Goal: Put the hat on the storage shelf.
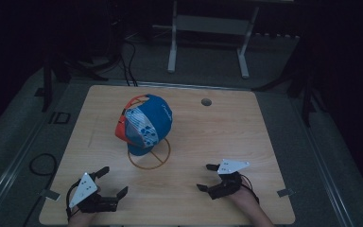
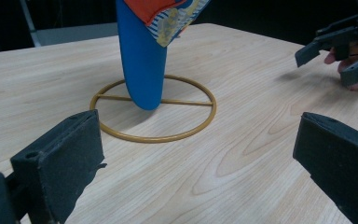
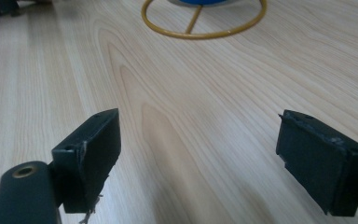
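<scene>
A dim room, a pale wooden desk. At its middle, a blue cap sits on a gold wire stand. Your left gripper and right gripper rest released near the front edge. Grab the cap carelessly and the light stand could tip.

cap on stand – table ctr, grippers nr front
</scene>
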